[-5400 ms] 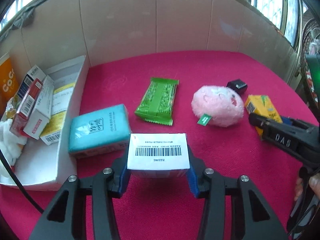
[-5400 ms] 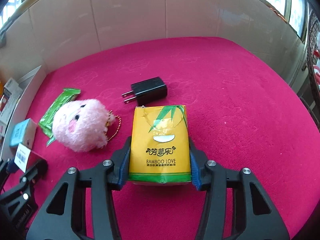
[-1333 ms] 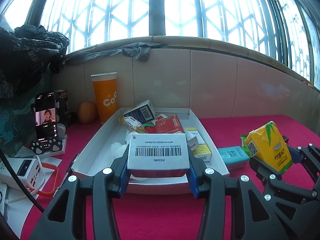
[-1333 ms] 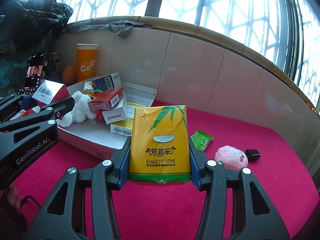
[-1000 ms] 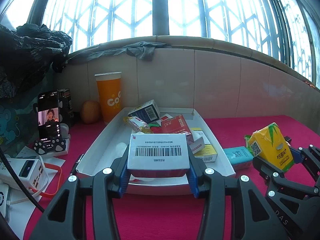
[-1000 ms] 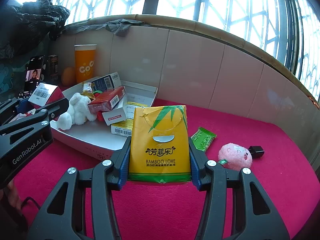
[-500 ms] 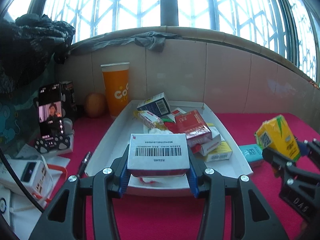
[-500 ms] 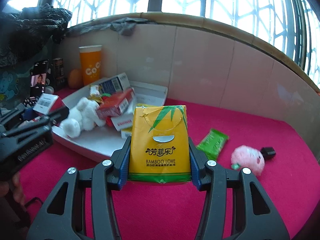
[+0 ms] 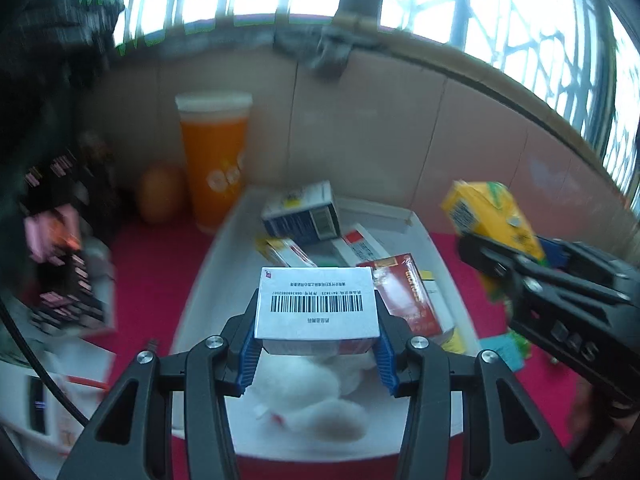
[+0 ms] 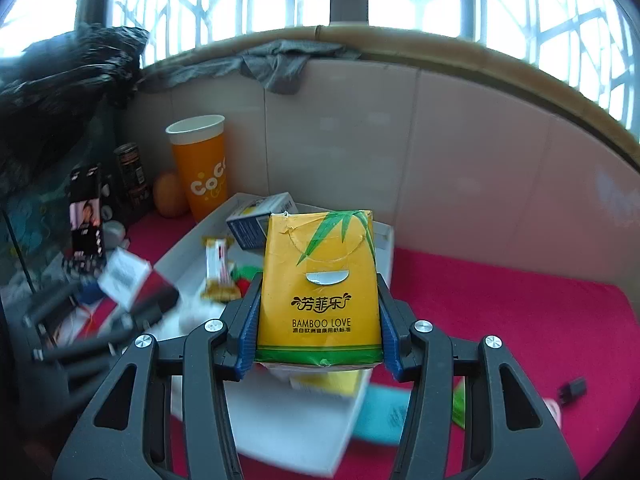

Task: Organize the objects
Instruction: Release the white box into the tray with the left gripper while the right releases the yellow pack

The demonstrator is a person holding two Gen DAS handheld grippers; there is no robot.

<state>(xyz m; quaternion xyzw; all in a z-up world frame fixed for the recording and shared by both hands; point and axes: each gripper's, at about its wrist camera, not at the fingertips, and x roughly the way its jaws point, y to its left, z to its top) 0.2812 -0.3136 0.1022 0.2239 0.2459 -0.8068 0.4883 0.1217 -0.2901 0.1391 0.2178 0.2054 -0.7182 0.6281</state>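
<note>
Your left hand-held gripper point(image 9: 318, 354), clamped on the barcode box point(image 9: 317, 308), hangs over the white tray's point(image 9: 208, 276) near end; right hand-held gripper point(image 10: 319, 350), clamping the yellow tissue pack point(image 10: 320, 280), hangs above its right rim.

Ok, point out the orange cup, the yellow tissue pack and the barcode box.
orange cup point(image 10: 199, 168), right wrist view, its side.
yellow tissue pack point(image 10: 320, 280), right wrist view, front face.
barcode box point(image 9: 317, 303), left wrist view, label.
</note>
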